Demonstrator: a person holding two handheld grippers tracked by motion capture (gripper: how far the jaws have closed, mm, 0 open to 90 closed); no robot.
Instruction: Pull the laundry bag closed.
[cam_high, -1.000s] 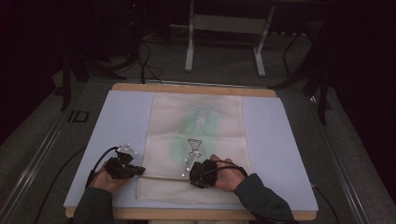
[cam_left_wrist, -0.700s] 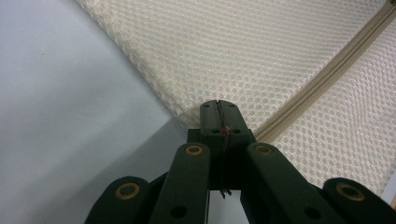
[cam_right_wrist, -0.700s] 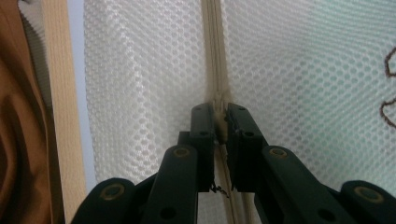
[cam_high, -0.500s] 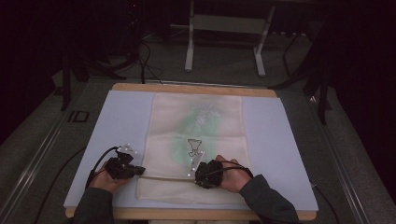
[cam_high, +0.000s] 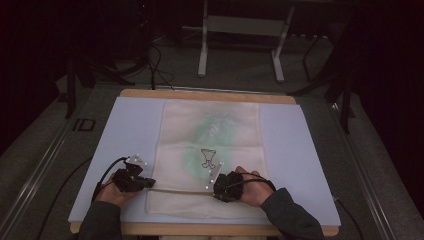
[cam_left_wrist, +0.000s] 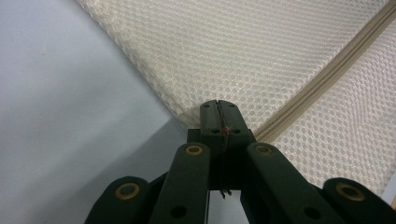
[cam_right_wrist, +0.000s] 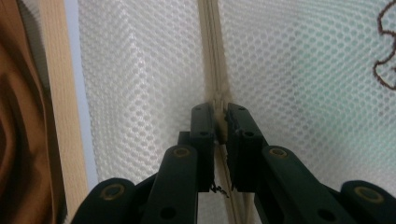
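While both our grippers pinch it, the cream mesh zippered laundry bag (cam_high: 210, 150) lies flat mid-desk.
Our left gripper (cam_left_wrist: 218, 112) clamps its near-left corner; our right gripper (cam_right_wrist: 220, 122) holds the beige zipper (cam_right_wrist: 211, 56), nearly closed, by the desk's (cam_high: 125, 130) near edge.

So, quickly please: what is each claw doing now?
Left claw: closed on the mesh bag edge.
Right claw: closed on the bag's zipper.

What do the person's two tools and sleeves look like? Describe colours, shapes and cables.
Both the left tool and right tool are black, each with two jaws on hinged bars with brass-coloured rivets, a grey plate on top and a trailing black cable. The sleeves are dark grey-green.
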